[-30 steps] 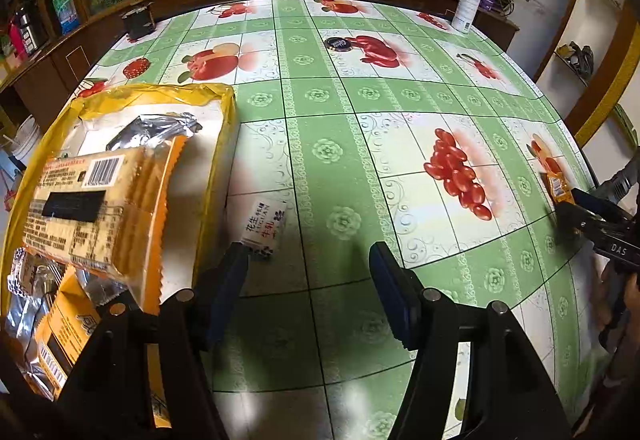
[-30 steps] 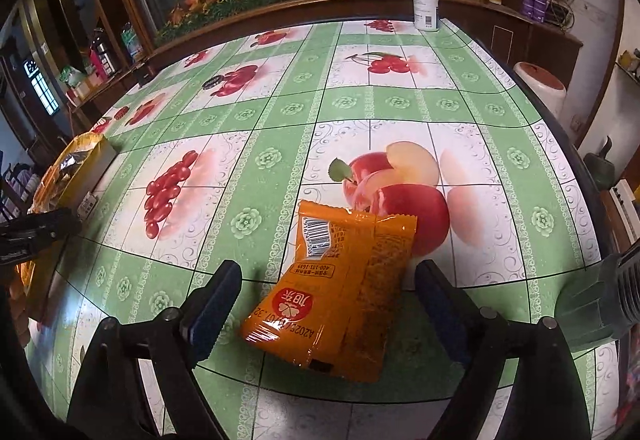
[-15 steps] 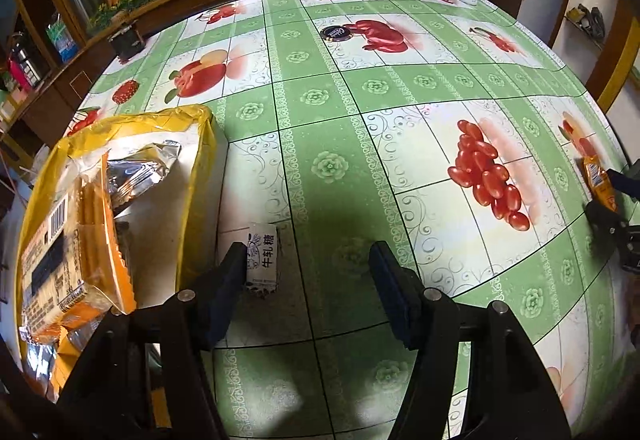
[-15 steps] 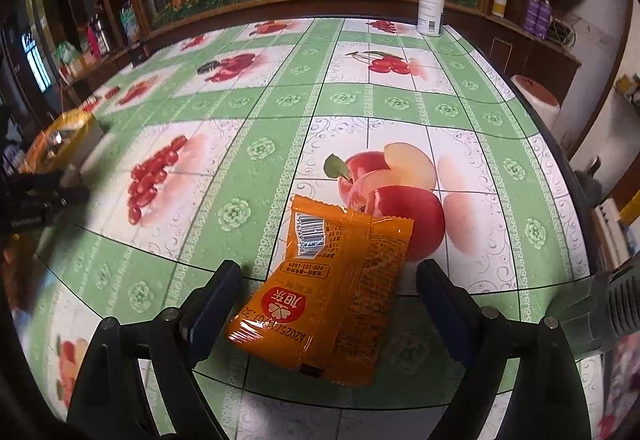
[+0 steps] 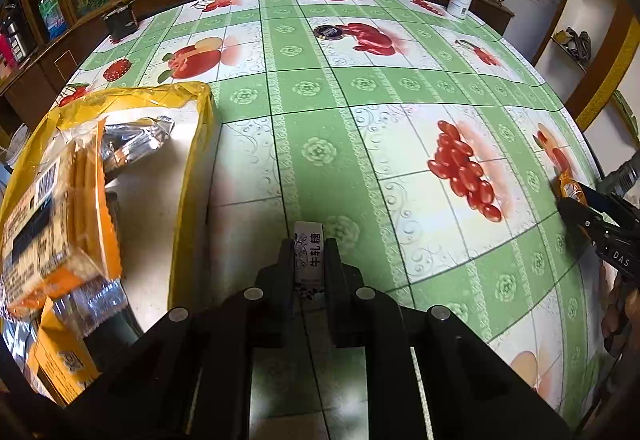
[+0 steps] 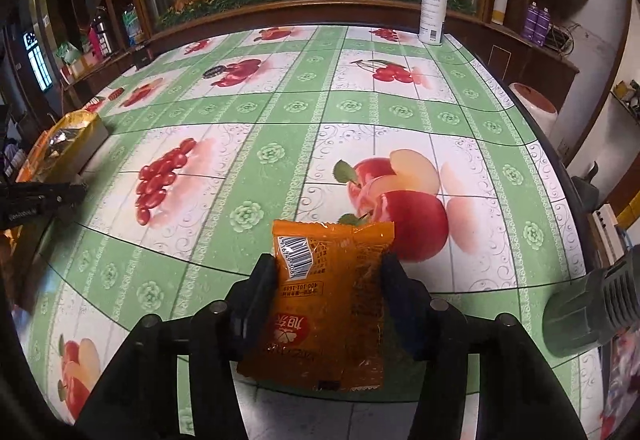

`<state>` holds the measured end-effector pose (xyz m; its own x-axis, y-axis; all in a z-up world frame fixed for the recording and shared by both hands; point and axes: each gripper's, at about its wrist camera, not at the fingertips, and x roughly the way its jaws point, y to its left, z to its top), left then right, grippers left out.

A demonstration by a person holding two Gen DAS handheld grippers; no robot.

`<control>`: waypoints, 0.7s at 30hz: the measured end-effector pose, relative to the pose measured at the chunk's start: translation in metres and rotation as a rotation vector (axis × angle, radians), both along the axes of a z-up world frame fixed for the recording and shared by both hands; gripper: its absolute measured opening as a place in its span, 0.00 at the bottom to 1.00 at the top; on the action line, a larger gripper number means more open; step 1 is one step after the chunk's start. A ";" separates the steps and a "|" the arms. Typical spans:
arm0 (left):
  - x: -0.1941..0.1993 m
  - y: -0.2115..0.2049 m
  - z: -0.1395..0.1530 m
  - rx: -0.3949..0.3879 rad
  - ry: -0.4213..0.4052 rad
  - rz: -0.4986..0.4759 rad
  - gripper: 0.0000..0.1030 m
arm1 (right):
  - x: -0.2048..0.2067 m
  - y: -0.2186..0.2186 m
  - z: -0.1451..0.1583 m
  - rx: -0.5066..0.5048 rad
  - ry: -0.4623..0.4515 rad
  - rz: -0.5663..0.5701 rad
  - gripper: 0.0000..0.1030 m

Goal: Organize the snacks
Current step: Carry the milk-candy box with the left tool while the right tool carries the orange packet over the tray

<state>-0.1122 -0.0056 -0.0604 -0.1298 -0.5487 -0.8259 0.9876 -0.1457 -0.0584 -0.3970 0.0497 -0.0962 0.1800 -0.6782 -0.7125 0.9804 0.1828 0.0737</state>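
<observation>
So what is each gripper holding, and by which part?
Left gripper pinches the small white candy by its long sides. Right gripper is closing on the orange packet's side edges.

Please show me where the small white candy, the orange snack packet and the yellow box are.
small white candy (image 5: 308, 240), left wrist view, its printed top face.
orange snack packet (image 6: 320, 304), right wrist view, middle of its back.
yellow box (image 5: 200, 144), left wrist view, its right wall.

Both grippers have closed: the left gripper (image 5: 308, 260) onto the small white candy (image 5: 307, 254), the right gripper (image 6: 328, 280) closing around the orange packet (image 6: 324, 304).
</observation>
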 end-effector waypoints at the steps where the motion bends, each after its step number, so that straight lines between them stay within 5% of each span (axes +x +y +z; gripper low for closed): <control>1: -0.001 0.003 0.001 -0.001 0.007 -0.003 0.10 | 0.001 0.003 0.001 0.000 -0.014 0.005 0.53; 14: -0.020 0.055 0.032 -0.088 -0.018 -0.015 0.10 | 0.024 0.038 0.023 -0.026 -0.136 0.073 0.52; 21: 0.007 0.081 0.042 -0.114 -0.010 0.043 0.10 | 0.057 0.056 0.039 -0.045 -0.166 0.140 0.52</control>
<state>-0.1049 0.0753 -0.0179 -0.0961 -0.6439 -0.7590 0.9935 -0.1088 -0.0336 -0.3396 0.1056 -0.0571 0.3870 -0.6685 -0.6351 0.9203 0.3231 0.2207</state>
